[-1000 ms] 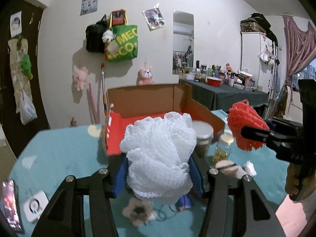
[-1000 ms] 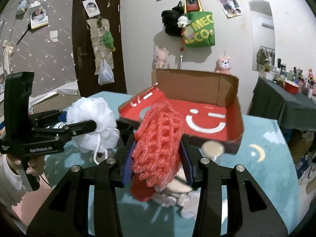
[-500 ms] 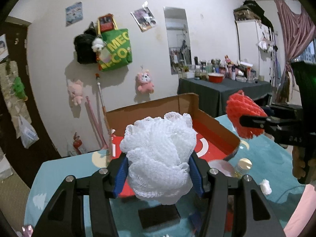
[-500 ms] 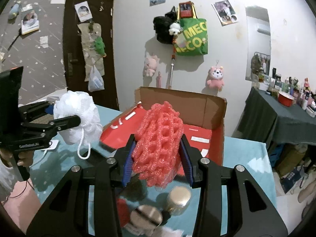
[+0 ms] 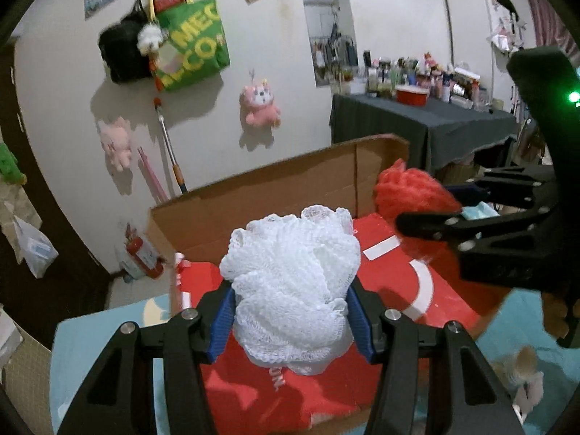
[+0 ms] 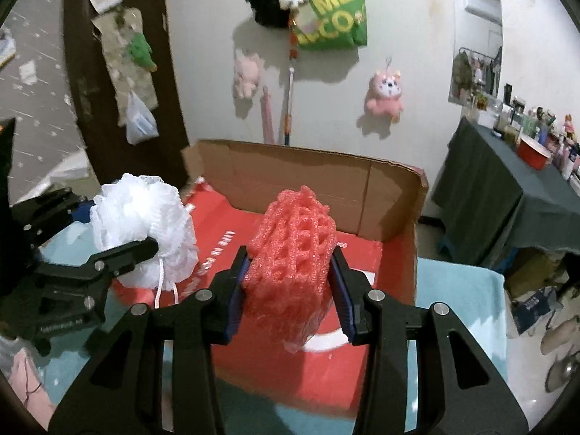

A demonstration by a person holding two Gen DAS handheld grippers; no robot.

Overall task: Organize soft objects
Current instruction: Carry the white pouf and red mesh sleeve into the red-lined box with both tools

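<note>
Two soft items in transit, none stowed. Left tool [image 5: 291, 311] clamps the white pouf [image 5: 293, 290]; right tool [image 6: 288, 286] clamps the red foam net [image 6: 291, 264]. Both hang over the box [image 6: 308, 174], whose red floor looks bare. Remaining, likely: lower, release.
</note>
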